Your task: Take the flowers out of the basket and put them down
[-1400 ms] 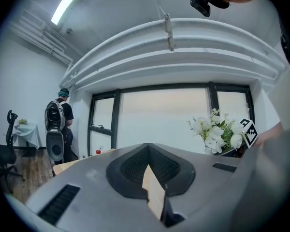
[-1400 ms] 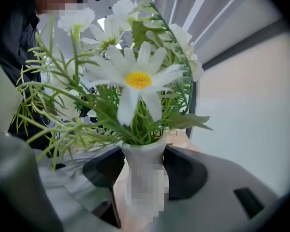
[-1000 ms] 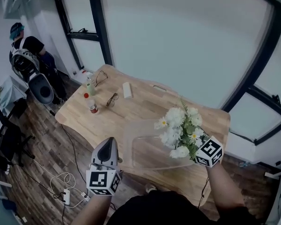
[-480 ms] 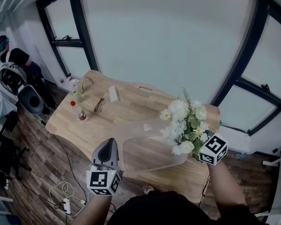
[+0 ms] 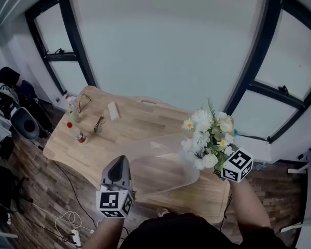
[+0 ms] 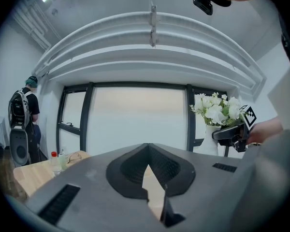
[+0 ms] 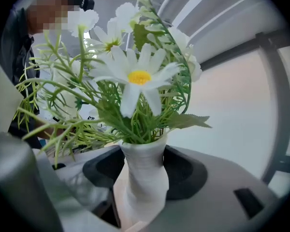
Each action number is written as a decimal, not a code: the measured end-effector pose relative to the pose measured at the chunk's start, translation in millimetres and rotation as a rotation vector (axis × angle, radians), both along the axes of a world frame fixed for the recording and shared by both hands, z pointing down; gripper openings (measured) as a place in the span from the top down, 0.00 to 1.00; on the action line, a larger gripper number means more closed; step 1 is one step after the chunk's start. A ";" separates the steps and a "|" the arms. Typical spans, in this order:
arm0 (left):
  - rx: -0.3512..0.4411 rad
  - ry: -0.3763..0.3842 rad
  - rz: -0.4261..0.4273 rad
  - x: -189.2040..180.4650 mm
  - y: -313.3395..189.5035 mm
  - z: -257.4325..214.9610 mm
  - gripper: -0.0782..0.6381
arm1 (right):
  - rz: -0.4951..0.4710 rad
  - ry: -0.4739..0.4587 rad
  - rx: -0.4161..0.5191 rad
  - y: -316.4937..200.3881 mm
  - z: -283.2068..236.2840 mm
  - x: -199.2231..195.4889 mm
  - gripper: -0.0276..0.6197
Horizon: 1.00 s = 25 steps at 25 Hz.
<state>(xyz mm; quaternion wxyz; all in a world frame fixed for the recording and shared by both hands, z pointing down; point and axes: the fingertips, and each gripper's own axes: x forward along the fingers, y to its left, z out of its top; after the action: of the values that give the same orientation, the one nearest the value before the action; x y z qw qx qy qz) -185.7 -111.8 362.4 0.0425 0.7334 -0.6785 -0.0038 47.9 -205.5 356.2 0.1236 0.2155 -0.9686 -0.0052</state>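
Observation:
A bunch of white flowers (image 5: 207,136) stands in a small white vase (image 7: 145,178). My right gripper (image 5: 220,162) is shut on the vase's narrow waist and holds it upright in the air, above the right end of the clear plastic basket (image 5: 160,162) on the wooden table (image 5: 124,134). In the right gripper view the flowers (image 7: 135,76) fill the picture above the right gripper (image 7: 145,190). My left gripper (image 5: 119,162) hovers at the basket's near left corner, shut with nothing in it. The left gripper view shows the left gripper (image 6: 147,166) pointing level, with the flowers (image 6: 217,110) at the right.
At the table's far left end stand a red-capped bottle (image 5: 76,134) and a green bottle (image 5: 72,115), with two pairs of glasses (image 5: 98,124) and a white block (image 5: 113,110). A person with a backpack (image 5: 8,95) stands at the left. A cable and power strip (image 5: 75,237) lie on the floor.
My right gripper has lifted the vase of flowers up and to the right, from over the basket towards its right end. The left gripper has shifted slightly along the basket's near side.

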 end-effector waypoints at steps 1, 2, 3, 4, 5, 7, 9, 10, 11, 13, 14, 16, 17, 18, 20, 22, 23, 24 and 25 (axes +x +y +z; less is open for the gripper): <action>0.000 0.002 0.007 2.3 -1.9 -0.3 0.88 | 0.012 -0.003 0.003 -1.0 -1.1 4.0 0.54; 0.000 0.004 0.012 4.1 -3.8 -1.0 0.88 | 0.022 -0.002 0.005 -1.9 -2.6 7.6 0.54; 0.000 0.006 0.015 5.2 -5.8 -1.7 0.88 | 0.031 0.001 0.005 -3.0 -3.9 11.0 0.54; 0.000 0.008 0.018 6.1 -7.9 -1.9 0.88 | 0.038 0.004 0.005 -4.1 -4.9 14.2 0.54; -0.002 0.011 0.020 7.0 -9.8 -1.4 0.88 | 0.045 0.006 0.004 -5.4 -5.3 17.5 0.54; -0.007 0.015 0.027 9.6 -13.0 1.5 0.88 | 0.064 0.007 0.002 -8.0 -5.0 25.0 0.54; -0.015 0.017 0.036 13.0 -15.4 4.4 0.88 | 0.085 0.004 0.002 -10.3 -5.2 33.6 0.54; -0.018 0.017 0.040 14.7 -16.3 5.4 0.88 | 0.094 0.002 0.003 -11.2 -5.6 37.7 0.54; -0.020 0.018 0.043 16.2 -17.1 6.1 0.88 | 0.101 0.001 0.003 -12.1 -5.6 41.3 0.54; -0.025 0.018 0.051 19.1 -19.1 7.5 0.88 | 0.117 -0.003 0.004 -13.9 -4.2 47.6 0.54; -0.027 0.017 0.056 20.9 -20.6 8.1 0.88 | 0.126 -0.003 0.002 -14.6 -2.8 50.9 0.54; -0.028 0.013 0.067 25.8 -24.4 8.9 0.88 | 0.144 0.004 -0.003 -15.3 1.3 58.8 0.54; -0.029 0.011 0.073 28.5 -26.2 9.1 0.88 | 0.152 0.009 -0.005 -15.2 3.8 63.0 0.54; -0.031 0.008 0.079 31.2 -27.6 9.5 0.88 | 0.162 0.011 -0.006 -14.9 6.6 67.2 0.54; -0.036 0.002 0.092 37.1 -29.7 10.8 0.88 | 0.182 0.012 -0.008 -13.9 13.1 76.3 0.54; -0.039 -0.004 0.106 43.8 -32.6 11.7 0.88 | 0.201 0.009 -0.013 -13.8 19.6 85.1 0.54; -0.041 -0.007 0.114 47.2 -34.2 12.0 0.88 | 0.210 0.010 -0.016 -13.5 22.6 89.2 0.54; -0.042 -0.010 0.121 50.7 -35.7 12.1 0.88 | 0.218 0.013 -0.019 -13.0 25.6 93.0 0.54; -0.042 -0.014 0.128 54.0 -37.0 12.2 0.88 | 0.225 0.017 -0.021 -12.3 28.5 96.7 0.54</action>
<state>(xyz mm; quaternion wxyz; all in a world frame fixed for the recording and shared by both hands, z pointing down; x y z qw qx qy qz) -131.7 -148.8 374.5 0.0535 0.7741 -0.6306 0.0183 144.6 -217.8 384.7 0.1340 0.3217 -0.9372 0.0173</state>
